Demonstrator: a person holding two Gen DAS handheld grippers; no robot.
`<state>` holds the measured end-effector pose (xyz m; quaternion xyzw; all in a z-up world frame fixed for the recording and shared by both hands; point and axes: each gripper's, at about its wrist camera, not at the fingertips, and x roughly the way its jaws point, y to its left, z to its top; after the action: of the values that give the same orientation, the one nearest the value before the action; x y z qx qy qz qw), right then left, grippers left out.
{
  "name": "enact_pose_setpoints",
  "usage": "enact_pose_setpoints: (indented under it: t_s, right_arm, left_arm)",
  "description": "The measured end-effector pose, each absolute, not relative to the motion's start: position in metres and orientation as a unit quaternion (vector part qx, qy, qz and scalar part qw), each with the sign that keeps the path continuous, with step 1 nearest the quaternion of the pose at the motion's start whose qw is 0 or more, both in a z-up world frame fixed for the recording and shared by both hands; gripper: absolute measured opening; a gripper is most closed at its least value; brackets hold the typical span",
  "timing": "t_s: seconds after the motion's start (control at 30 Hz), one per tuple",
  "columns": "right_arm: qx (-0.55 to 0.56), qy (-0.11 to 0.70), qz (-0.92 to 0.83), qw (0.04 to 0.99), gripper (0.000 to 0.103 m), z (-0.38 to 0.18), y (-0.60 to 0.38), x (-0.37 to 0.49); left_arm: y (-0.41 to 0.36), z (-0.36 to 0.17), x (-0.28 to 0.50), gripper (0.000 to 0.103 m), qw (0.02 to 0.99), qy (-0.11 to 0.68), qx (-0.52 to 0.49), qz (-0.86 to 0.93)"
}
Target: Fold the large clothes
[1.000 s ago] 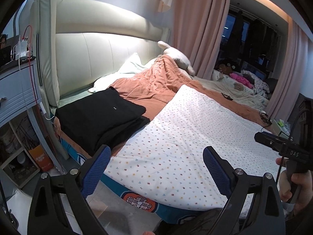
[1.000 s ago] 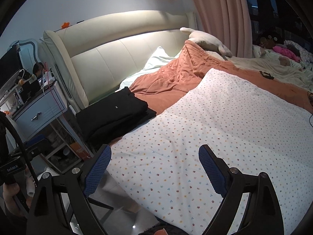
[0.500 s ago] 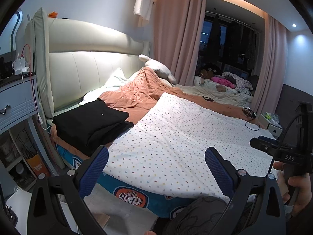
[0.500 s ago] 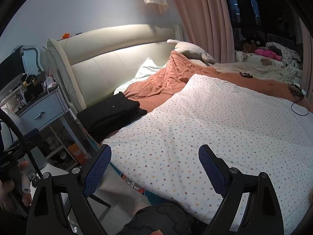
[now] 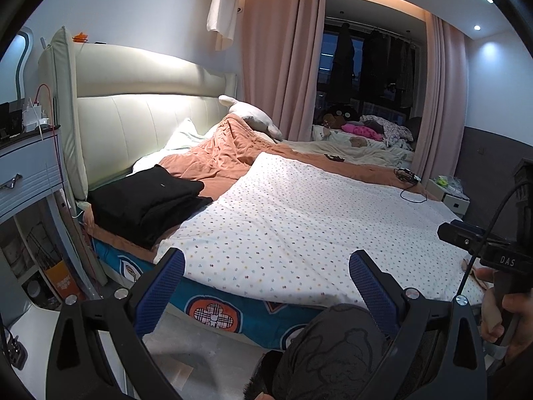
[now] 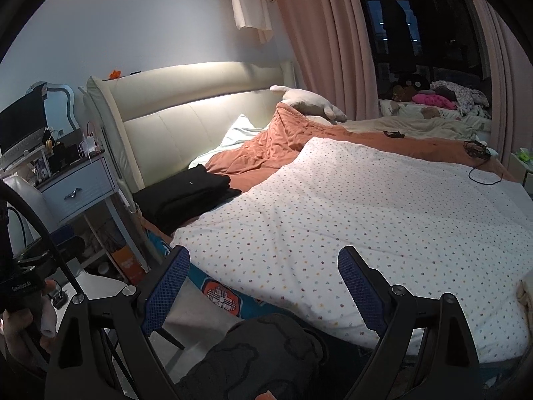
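A stack of folded black clothes (image 5: 146,203) (image 6: 186,193) lies at the bed's left near corner, by the headboard. A white dotted cover (image 5: 299,230) (image 6: 366,220) spreads flat over the bed. My left gripper (image 5: 266,266) hangs open in the air off the bed's near edge, nothing between its blue pads. My right gripper (image 6: 263,263) is open too, also short of the bed edge and holding nothing. A dark patterned garment on the person's knee (image 5: 333,343) (image 6: 263,350) shows below both grippers.
An orange quilt (image 5: 226,156) and white pillows lie near the cream headboard (image 5: 140,113). A blue-grey nightstand (image 6: 76,186) stands left of the bed. Cables lie on the far right of the bed (image 5: 409,183). Pink curtains and a second bed fill the background.
Both grippers have drawn back from over the bed to beyond its near edge; the bed looks smaller and farther, and the person's knee has come into view below.
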<state>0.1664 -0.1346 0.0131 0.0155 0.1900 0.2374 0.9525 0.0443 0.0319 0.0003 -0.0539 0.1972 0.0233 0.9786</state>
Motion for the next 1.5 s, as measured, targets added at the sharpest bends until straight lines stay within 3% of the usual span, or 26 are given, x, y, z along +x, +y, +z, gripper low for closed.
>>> enact_pose_setpoints:
  t_s: [0.5,1.5]
  right_arm:
    - [0.027,0.187,0.205,0.960,0.090,-0.011,-0.149,0.124]
    - [0.040,0.187,0.190,0.963,0.090,-0.020,-0.147,0.121]
  left_arm:
    - [0.003,-0.016,0.018,0.101,0.983,0.182,-0.040,0.007]
    - [-0.007,-0.018,0.014,0.101,0.983,0.180,-0.039,0.016]
